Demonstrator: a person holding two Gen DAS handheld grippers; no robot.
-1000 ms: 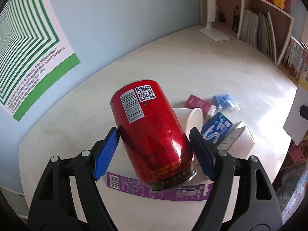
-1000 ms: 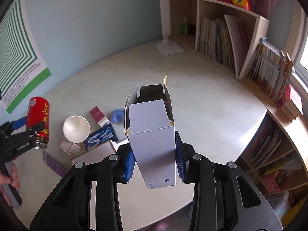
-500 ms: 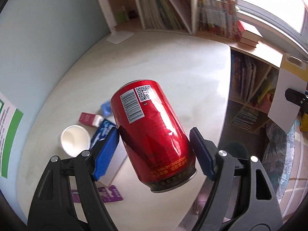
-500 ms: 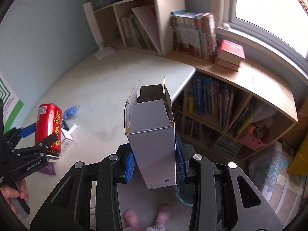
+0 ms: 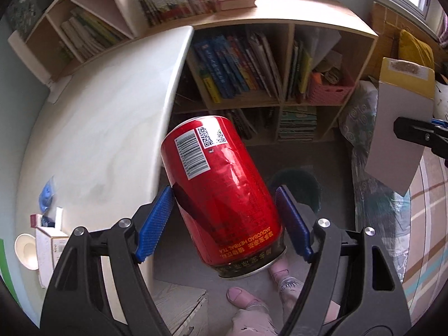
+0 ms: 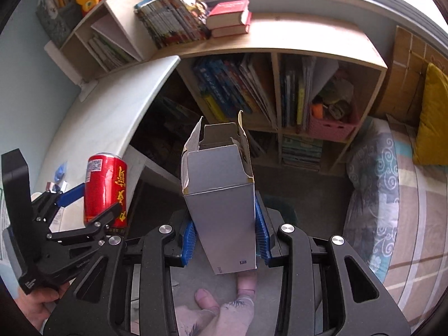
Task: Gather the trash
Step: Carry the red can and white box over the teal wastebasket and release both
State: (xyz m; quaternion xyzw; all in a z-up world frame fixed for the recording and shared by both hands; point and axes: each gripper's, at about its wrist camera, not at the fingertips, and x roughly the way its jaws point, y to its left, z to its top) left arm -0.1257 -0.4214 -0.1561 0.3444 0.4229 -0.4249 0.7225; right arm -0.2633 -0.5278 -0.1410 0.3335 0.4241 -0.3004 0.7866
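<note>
Left gripper [image 5: 224, 221] clamps red can [image 5: 221, 198], tilted, off the counter [image 5: 106, 128] edge — dark bin [image 5: 296, 184] on floor directly beyond it. Right gripper [image 6: 225, 238] grips grey carton [image 6: 224, 204] upright, bin partly hidden behind.

A dented red can [image 5: 221, 196] is hanging tilted above the floor, barcode facing up. Beside it, a grey carton [image 6: 224, 196] is standing upright with its top flaps gaping open.
</note>
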